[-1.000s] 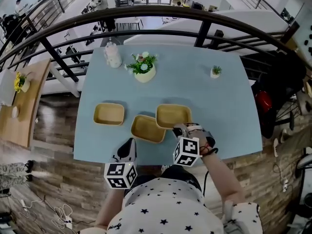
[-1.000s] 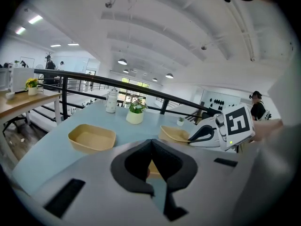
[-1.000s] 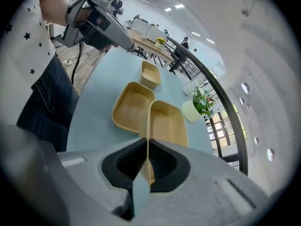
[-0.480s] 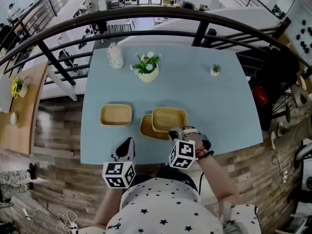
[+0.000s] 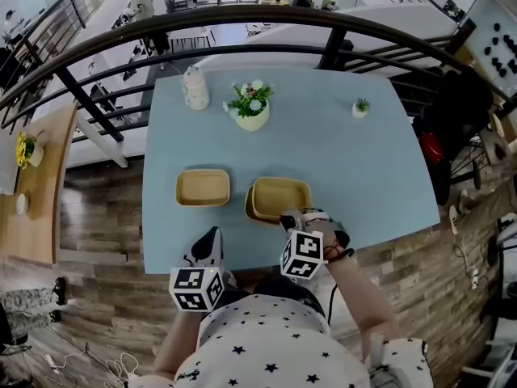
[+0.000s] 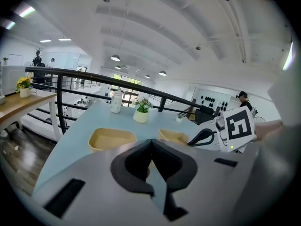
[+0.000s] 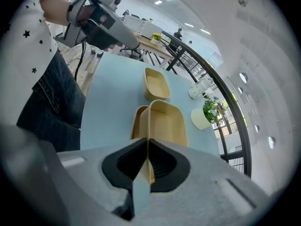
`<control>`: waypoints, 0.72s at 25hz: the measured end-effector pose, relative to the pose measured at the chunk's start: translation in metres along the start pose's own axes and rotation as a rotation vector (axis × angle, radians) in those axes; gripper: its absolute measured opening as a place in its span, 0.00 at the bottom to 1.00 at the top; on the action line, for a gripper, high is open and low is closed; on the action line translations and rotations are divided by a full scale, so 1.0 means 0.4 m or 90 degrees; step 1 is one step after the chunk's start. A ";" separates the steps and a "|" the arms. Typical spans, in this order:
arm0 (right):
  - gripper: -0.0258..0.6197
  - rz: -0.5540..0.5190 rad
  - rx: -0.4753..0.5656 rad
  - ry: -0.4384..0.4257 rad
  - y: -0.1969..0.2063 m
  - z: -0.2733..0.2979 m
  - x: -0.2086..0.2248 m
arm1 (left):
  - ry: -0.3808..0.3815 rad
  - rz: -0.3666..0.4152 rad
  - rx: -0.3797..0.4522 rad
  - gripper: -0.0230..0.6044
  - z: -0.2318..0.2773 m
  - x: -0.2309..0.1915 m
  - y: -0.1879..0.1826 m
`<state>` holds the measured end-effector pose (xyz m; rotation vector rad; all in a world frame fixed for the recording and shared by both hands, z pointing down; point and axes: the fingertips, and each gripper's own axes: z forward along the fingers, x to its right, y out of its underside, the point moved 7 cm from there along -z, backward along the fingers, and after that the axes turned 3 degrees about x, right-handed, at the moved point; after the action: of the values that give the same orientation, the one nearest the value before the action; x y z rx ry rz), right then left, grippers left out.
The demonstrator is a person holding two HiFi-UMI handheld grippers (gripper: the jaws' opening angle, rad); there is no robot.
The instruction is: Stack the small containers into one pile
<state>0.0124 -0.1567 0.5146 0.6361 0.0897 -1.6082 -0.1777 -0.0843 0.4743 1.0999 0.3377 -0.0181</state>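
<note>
Stack: top tray [image 5: 281, 194] over second tray [image 5: 250, 210], pinched by right gripper [image 5: 289, 217].
Left to do: third tray [image 5: 203, 187], ahead of closed, empty left gripper [image 5: 212, 237].

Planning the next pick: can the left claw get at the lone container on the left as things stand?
Probably yes. The lone container sits just ahead of the left claw, with only bare table between them. The claw is shut and empty, so it must open first.

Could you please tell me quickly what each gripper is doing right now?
Left gripper: closed, empty.
Right gripper: closed on the rim of the upper container.
</note>
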 end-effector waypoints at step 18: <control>0.07 0.028 -0.049 0.005 -0.065 0.047 -0.029 | 0.039 0.000 -0.028 0.04 0.001 -0.108 0.013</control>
<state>-0.0185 -0.1501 0.5277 0.5812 0.1409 -1.5533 -0.2177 -0.0888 0.4910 1.0583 0.3917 0.0233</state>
